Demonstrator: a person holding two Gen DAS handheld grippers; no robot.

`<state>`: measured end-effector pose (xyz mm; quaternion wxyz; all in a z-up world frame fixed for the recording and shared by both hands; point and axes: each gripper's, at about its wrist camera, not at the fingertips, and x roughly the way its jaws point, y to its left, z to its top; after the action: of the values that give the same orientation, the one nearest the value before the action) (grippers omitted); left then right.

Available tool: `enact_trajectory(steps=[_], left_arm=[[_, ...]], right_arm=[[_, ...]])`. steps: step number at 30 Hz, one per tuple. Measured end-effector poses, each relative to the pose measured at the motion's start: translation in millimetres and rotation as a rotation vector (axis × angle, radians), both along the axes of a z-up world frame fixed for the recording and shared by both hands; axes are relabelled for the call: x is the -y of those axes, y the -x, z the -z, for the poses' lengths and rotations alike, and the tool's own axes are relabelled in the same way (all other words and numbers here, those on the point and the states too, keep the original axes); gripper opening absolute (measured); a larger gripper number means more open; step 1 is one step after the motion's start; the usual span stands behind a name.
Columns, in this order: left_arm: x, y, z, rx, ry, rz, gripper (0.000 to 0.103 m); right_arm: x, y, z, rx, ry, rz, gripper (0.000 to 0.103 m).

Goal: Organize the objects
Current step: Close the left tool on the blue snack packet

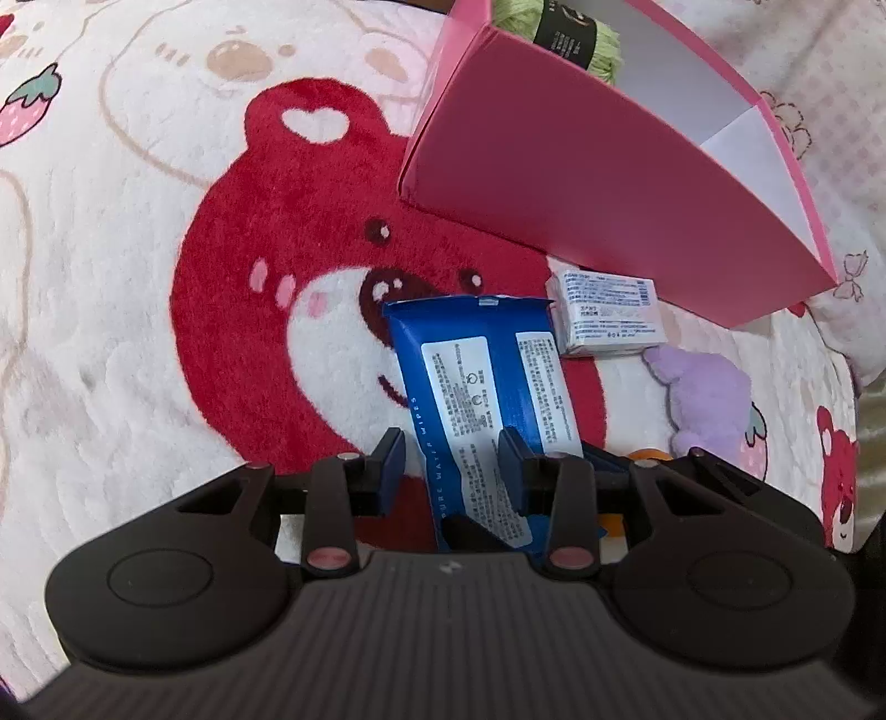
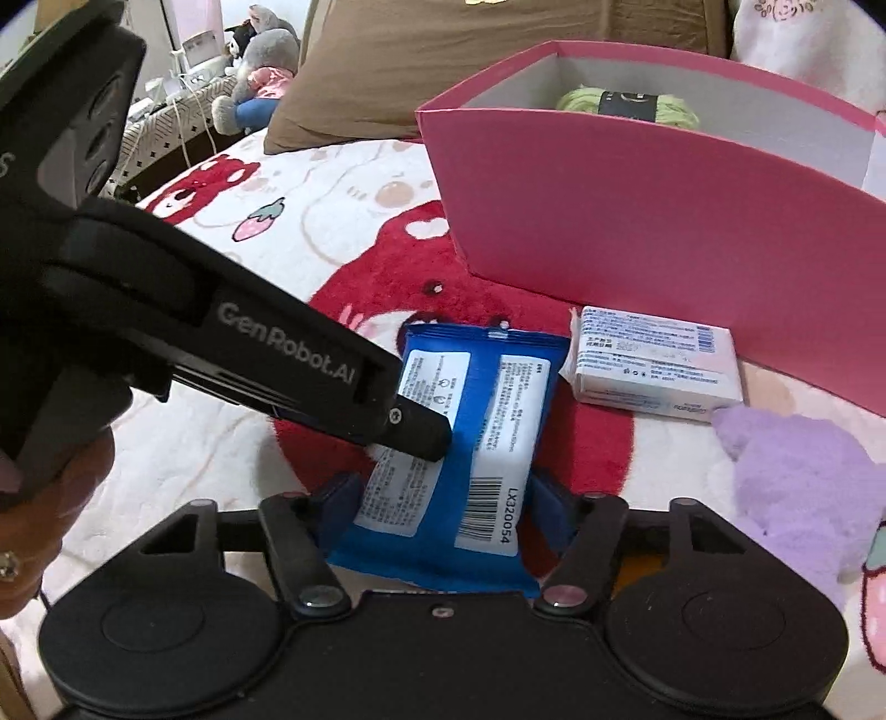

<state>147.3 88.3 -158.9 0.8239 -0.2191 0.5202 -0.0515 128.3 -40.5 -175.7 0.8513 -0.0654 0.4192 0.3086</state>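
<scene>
Wipes pack, tissue pack, box

— What's on the bed?
— A fleecy bear-print blanket. On it sit a pink box, a blue wipes pack, a small white packet beside the box, a brown pillow.

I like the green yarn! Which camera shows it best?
The right wrist view shows the green yarn best: you look over the pink box wall and see the ball with its dark label lying inside. The left wrist view catches only part of it, cut off at the picture's top edge.
</scene>
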Motion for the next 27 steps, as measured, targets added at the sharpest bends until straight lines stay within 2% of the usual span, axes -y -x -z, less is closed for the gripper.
enact_trajectory(steps=[3,7,17,27], left_arm=[[3.4,0.2,0.0,0.004,-0.004,0.006,0.035],[4.6,2.3,5.4,0.011,0.046,-0.005,0.039],[17.3,9.7,-5.4,0.062,0.024,0.017,0.039],[24.2,19.9,-19.2,0.053,0.005,0.042,0.039]], right_arm=[[-1.3,1.4,1.8,0.011,0.016,0.002,0.068],[-1.4,1.7,3.2,0.014,0.022,0.002,0.068],[-1.2,6.1,0.1,0.027,-0.024,-0.003,0.065],[-0.3,9.6,-10.4,-0.033,-0.054,-0.012,0.07]])
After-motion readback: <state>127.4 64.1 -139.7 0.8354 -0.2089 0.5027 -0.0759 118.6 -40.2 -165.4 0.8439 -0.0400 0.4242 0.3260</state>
